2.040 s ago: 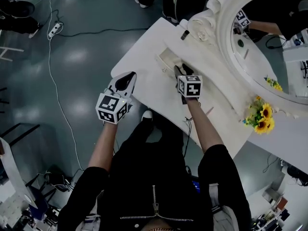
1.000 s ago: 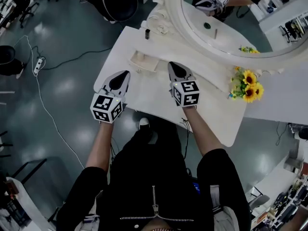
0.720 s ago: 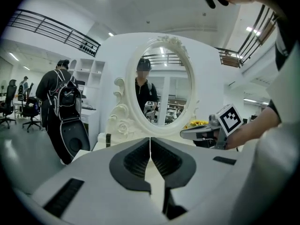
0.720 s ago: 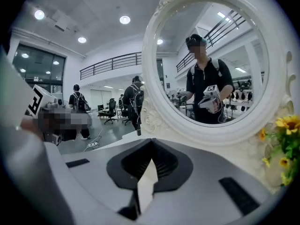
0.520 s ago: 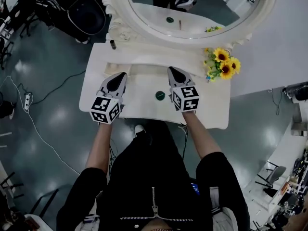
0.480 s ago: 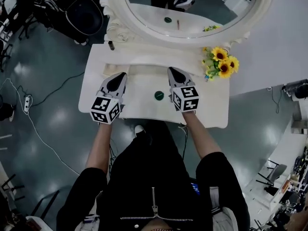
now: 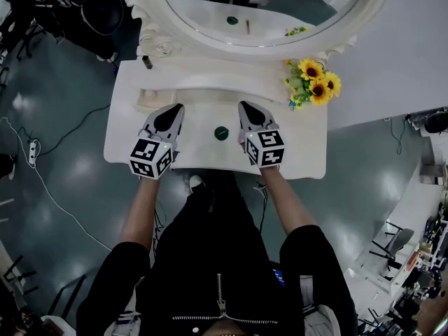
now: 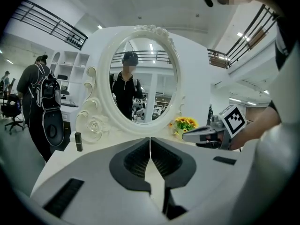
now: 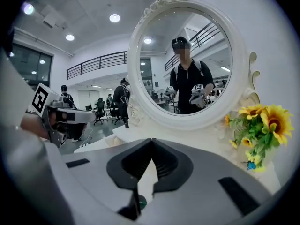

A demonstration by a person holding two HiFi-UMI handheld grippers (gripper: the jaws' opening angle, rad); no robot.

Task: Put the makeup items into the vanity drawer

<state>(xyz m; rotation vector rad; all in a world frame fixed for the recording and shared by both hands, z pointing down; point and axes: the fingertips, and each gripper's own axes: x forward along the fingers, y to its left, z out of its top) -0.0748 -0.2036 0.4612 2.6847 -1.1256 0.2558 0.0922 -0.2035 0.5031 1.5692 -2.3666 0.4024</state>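
Observation:
A small round green makeup pot [image 7: 221,133] lies on the white vanity top [image 7: 294,145], between my two grippers. My left gripper [image 7: 170,112] hovers over the top to the pot's left, jaws shut and empty. My right gripper [image 7: 246,108] hovers to its right, also shut and empty. In the right gripper view the green pot [image 9: 142,201] shows low through the gap under the shut right gripper [image 9: 151,142]. A dark lipstick tube [image 7: 146,62] stands at the back left by the mirror frame; the left gripper view shows the lipstick tube [image 8: 78,141] beyond the shut left gripper [image 8: 150,142]. A shallow open drawer [image 7: 150,98] sits in the raised back shelf.
A large oval mirror [image 7: 273,40] in an ornate white frame rises behind the top. A bunch of sunflowers [image 7: 311,82] stands at the back right. Around the vanity there is grey floor, with a cable [image 7: 28,166] to the left. People and office chairs stand in the background of both gripper views.
The head view has swung to face the vanity squarely. Both grippers have moved across the top and now flank the green pot. Both stay shut.

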